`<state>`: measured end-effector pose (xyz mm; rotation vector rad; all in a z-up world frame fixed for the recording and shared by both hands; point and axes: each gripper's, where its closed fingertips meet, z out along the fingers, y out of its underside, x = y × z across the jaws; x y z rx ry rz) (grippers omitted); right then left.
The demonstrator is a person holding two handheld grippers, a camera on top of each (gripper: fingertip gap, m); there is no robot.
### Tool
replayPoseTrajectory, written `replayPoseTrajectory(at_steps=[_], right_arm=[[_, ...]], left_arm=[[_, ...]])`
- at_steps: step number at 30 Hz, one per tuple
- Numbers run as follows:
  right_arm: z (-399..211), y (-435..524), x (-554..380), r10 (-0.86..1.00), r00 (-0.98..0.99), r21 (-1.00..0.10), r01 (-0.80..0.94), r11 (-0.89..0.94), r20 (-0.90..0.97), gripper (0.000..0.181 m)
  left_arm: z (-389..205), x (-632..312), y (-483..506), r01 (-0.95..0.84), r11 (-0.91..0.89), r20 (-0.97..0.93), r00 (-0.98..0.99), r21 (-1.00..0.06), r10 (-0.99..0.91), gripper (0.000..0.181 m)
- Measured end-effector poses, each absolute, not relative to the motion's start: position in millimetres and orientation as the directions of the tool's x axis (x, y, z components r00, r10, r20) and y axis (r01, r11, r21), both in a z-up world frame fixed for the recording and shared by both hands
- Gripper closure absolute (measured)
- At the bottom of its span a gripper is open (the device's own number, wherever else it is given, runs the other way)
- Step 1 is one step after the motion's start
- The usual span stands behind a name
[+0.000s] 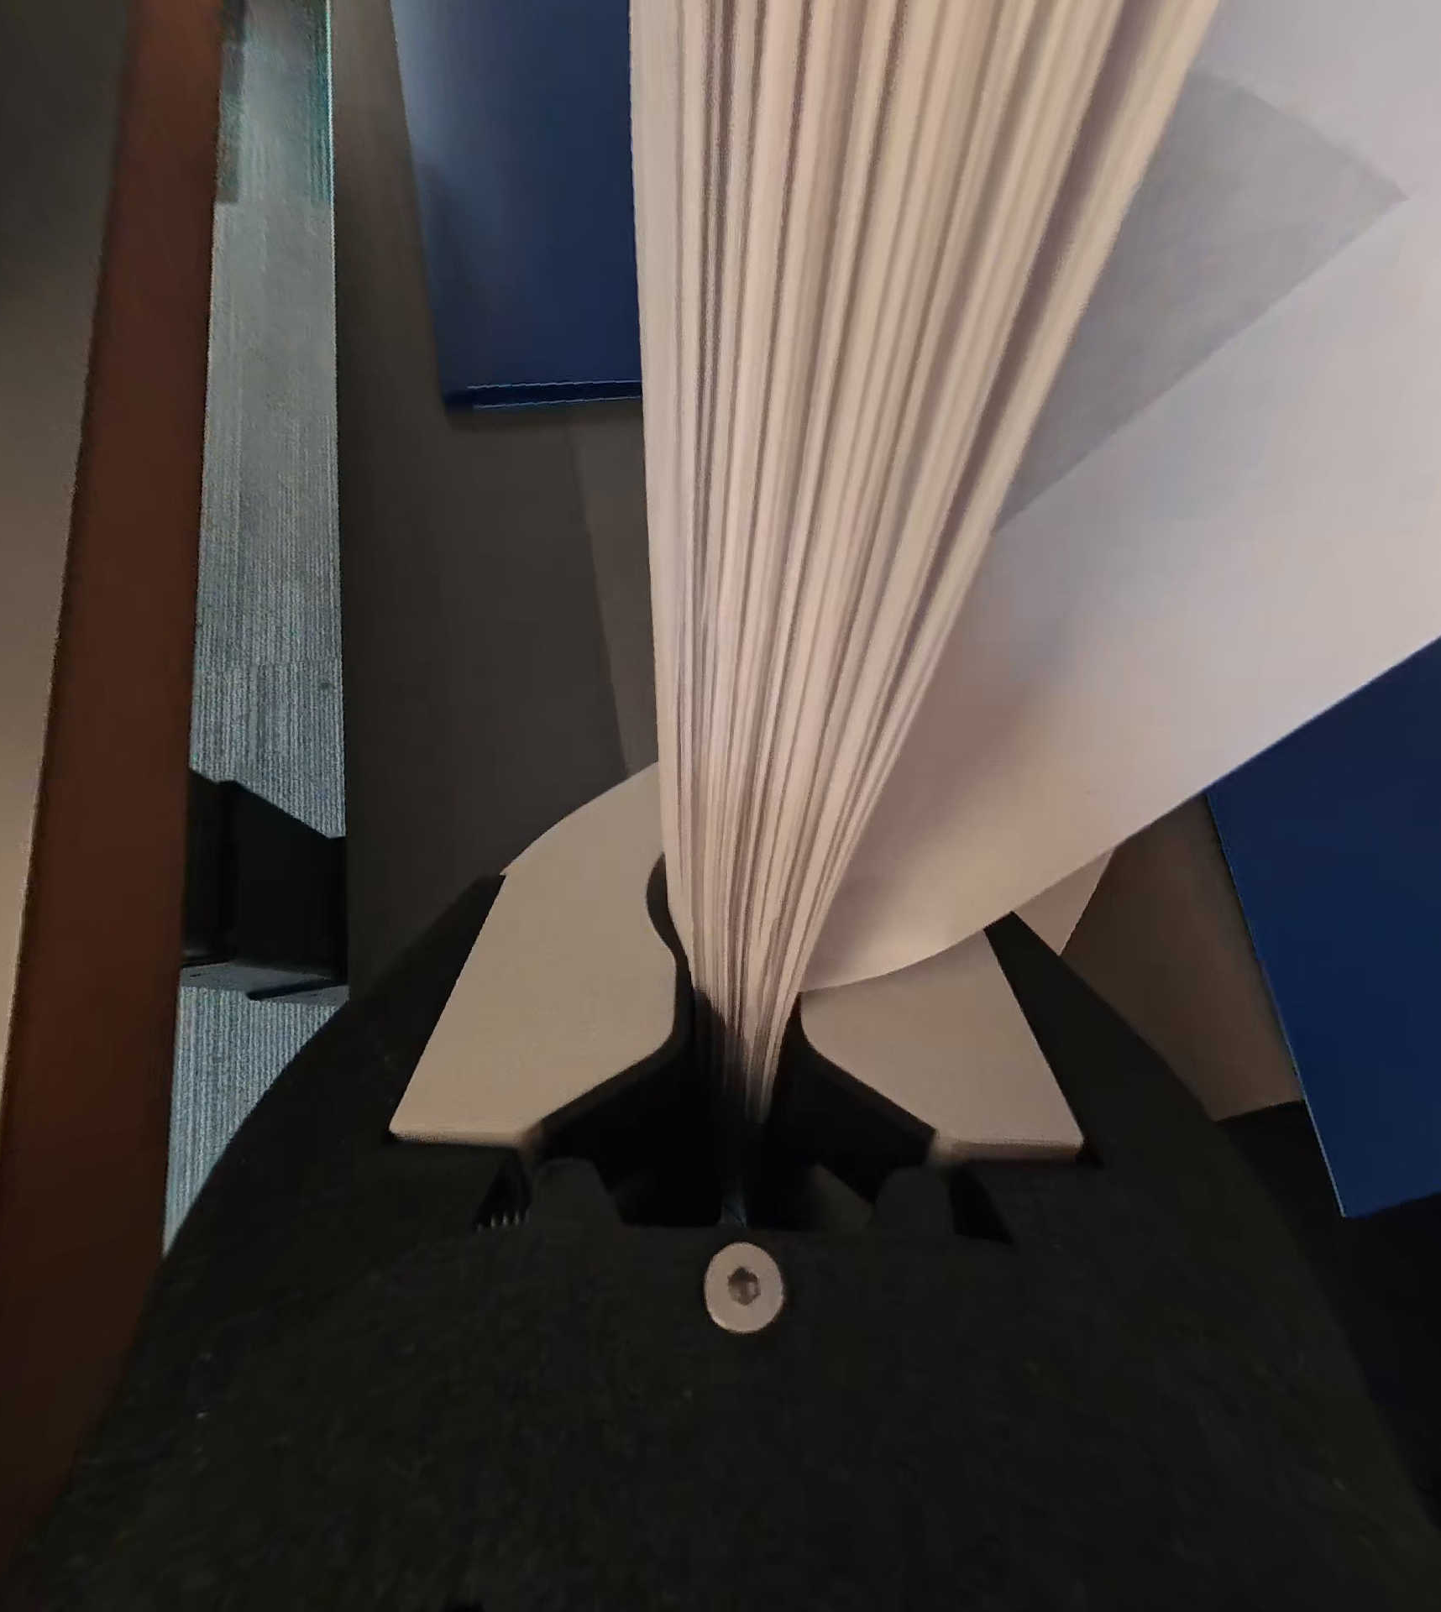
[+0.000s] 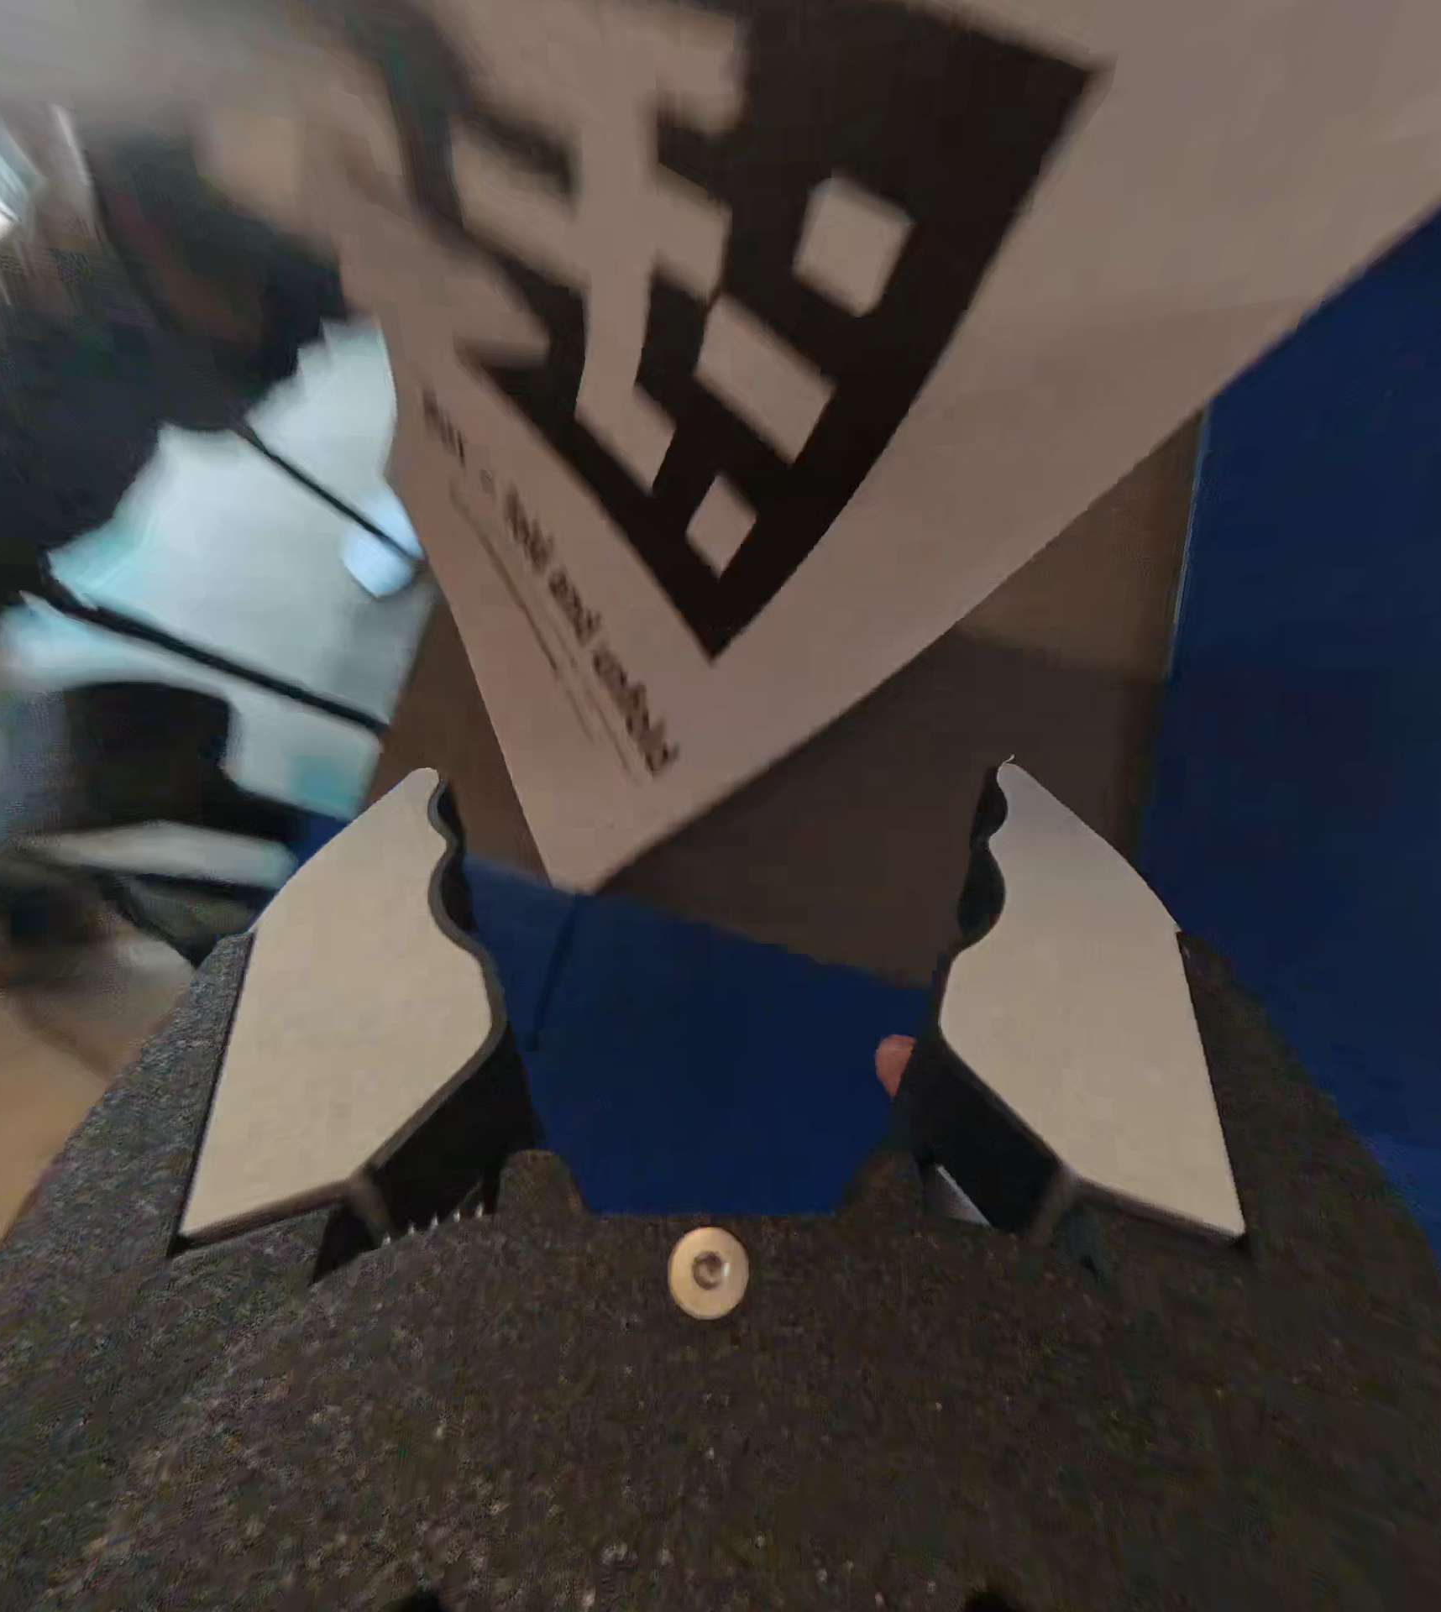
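My left gripper [image 1: 739, 986] is shut on a thick stack of white paper sheets [image 1: 830, 523], which fans out upward from the fingers; one loose sheet [image 1: 1223, 567] curls off to the right. A blue folder cover [image 1: 1380, 959] lies behind the paper at right and another blue panel [image 1: 525, 218] behind at the top. My right gripper [image 2: 717, 829] is open and empty. A white sheet with a large black square pattern [image 2: 743, 349] hangs just above and between its fingers, its corner over a blue folder [image 2: 699, 1047]. The right view is blurred.
A brown wooden edge [image 1: 115, 698] runs up the left of the left wrist view, with grey carpet [image 1: 263, 611] beyond it. In the right wrist view a brown surface [image 2: 1005, 741], a blue panel [image 2: 1354, 611] and blurred dark shapes [image 2: 132, 349] at left show.
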<state>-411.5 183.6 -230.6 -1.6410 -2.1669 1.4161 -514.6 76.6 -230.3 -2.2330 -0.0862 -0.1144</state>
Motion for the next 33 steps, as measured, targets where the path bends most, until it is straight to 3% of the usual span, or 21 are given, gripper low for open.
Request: replayPoseTrajectory(at_steps=[1, 3, 7, 10, 11, 13, 16, 26, 33], right_arm=[[-230, 185, -425, 0.757, -0.393, -0.681, 0.726, -0.092, -0.522, 0.073], [-237, 183, -448, 0.718, -0.397, -0.678, 0.721, -0.141, -0.572, 0.081], [-266, 158, -471, 0.667, -0.436, -0.63, 0.774, -0.065, -0.604, 0.09], [-269, 147, -484, 0.612, -0.421, -0.6, 0.793, -0.11, -0.669, 0.12], [-271, 148, -484, 0.611, -0.417, -0.59, 0.8, -0.104, -0.673, 0.138], [-270, 146, -478, 0.557, -0.406, -0.546, 0.832, -0.104, -0.724, 0.149], [-278, 146, -466, 0.553, -0.317, -0.444, 0.889, -0.108, -0.77, 0.151], [-283, 153, -411, 0.635, -0.207, -0.335, 0.938, -0.087, -0.745, 0.158], [-284, 154, -395, 0.675, -0.208, -0.315, 0.948, -0.038, -0.708, 0.157]], left_arm=[[-229, -513, 75, 0.114, -0.602, 0.118, 0.992, -0.79, 0.032, 0.164], [-227, -513, 71, 0.135, -0.567, 0.132, 0.99, -0.813, 0.046, 0.164], [-223, -512, 64, 0.174, -0.498, 0.172, 0.984, -0.85, 0.049, 0.165], [-222, -512, 60, 0.186, -0.471, 0.187, 0.981, -0.862, 0.044, 0.165], [-224, -512, 58, 0.2, -0.479, 0.199, 0.979, -0.855, 0.054, 0.164], [-229, -513, 55, 0.266, -0.49, 0.259, 0.962, -0.83, 0.084, 0.164], [-242, -508, 56, 0.388, -0.52, 0.394, 0.913, -0.761, 0.105, 0.165], [-284, -470, 67, 0.603, -0.636, 0.684, 0.712, -0.481, 0.158, 0.16], [-278, -435, 63, 0.834, -0.489, 0.906, 0.384, -0.256, 0.18, 0.161]])
